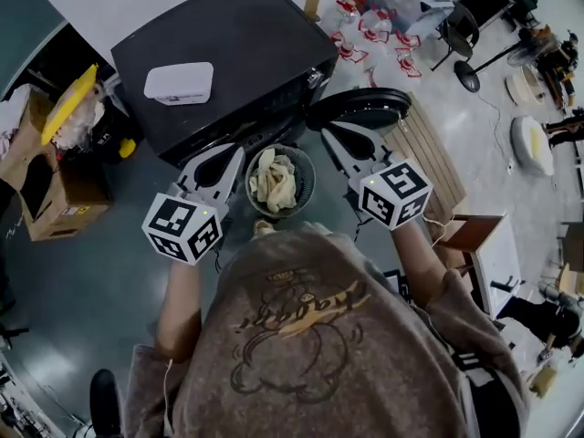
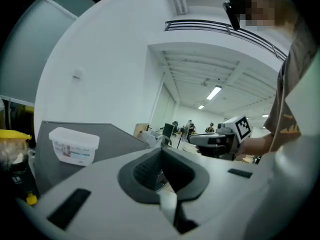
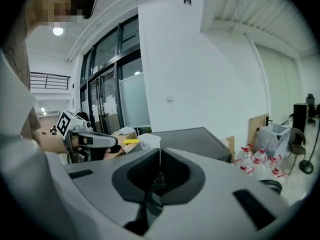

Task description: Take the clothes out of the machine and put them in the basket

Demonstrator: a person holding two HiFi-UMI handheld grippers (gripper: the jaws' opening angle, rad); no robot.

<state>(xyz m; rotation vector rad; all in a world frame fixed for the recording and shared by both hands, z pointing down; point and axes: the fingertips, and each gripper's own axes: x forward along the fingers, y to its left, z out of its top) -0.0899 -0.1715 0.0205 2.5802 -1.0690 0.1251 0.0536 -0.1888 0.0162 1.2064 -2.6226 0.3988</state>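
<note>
both shut and empty, your left gripper [image 1: 235, 153] and right gripper [image 1: 330, 135]; clothes [image 1: 274, 179] lie in the basket [image 1: 309, 177], probably check the machine [image 1: 228, 53] next.

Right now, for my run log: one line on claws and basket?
left claw: shut, empty | right claw: shut, empty | basket: holds clothes

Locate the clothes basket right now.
Head view, centre: the basket, holding pale clothes, sits just in front of the black machine and shows between the left gripper and the right gripper.
</note>
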